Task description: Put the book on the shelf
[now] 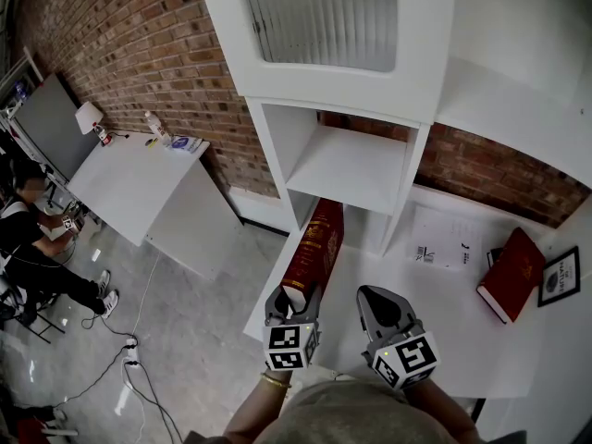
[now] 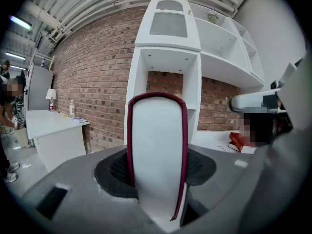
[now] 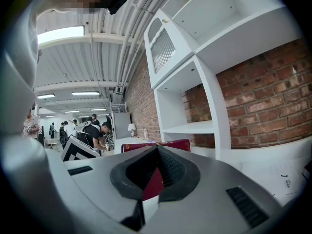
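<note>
Item: your left gripper (image 1: 293,302), pads (image 2: 114,169) clamped on the near end of a thick red book (image 1: 316,243), white page block between them, a red cover edge against each pad. Item: your right gripper (image 1: 373,294), at 3 o'clock of the left one, fingers closed tip to tip with nothing between them, idle. The book: standing on its long edge, gilt spine uppermost, running from your grip toward 12 o'clock. Its far end sits in the mouth of the lower compartment of the white shelf unit (image 1: 356,169), under the shelf board. Whether its lower edge rests on the white counter (image 1: 435,326) or hangs just above it is probably not readable from this angle. Progress: pickup done, book aligned with the opening, insertion only begun. To do: slide the book fully in, stand it, release. Also present: a second red book (image 1: 511,274) lying flat at 2 o'clock, untouched, beside a printed sheet (image 1: 444,240).
</note>
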A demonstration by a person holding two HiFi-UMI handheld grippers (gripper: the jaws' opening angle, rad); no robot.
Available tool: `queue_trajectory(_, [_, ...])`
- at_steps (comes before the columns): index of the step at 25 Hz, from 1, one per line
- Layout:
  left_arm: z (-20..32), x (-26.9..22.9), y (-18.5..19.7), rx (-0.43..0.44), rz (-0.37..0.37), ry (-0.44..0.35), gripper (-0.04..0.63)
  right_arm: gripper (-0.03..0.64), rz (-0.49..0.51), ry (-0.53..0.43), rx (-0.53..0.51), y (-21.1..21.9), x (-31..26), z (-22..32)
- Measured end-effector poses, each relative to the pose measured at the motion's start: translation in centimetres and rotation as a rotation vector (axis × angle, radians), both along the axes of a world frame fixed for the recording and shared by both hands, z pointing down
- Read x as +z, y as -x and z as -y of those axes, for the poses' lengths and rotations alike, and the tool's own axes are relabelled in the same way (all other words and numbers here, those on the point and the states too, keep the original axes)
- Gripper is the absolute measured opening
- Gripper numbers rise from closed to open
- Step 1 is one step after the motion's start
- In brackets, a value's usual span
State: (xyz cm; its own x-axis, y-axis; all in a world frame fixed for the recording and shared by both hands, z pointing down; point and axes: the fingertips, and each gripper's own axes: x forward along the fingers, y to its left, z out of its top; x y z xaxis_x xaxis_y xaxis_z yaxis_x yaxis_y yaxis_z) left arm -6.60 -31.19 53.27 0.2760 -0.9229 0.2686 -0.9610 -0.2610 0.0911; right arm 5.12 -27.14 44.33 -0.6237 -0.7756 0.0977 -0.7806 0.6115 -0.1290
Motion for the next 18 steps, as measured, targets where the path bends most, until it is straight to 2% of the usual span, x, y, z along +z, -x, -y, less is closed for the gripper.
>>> queue_trajectory(18, [2.0,0.9,-1.0,0.015,0.030,0.016,0.239,0.006,0.003,0.006,0.010,-0.7,0.2,0.8])
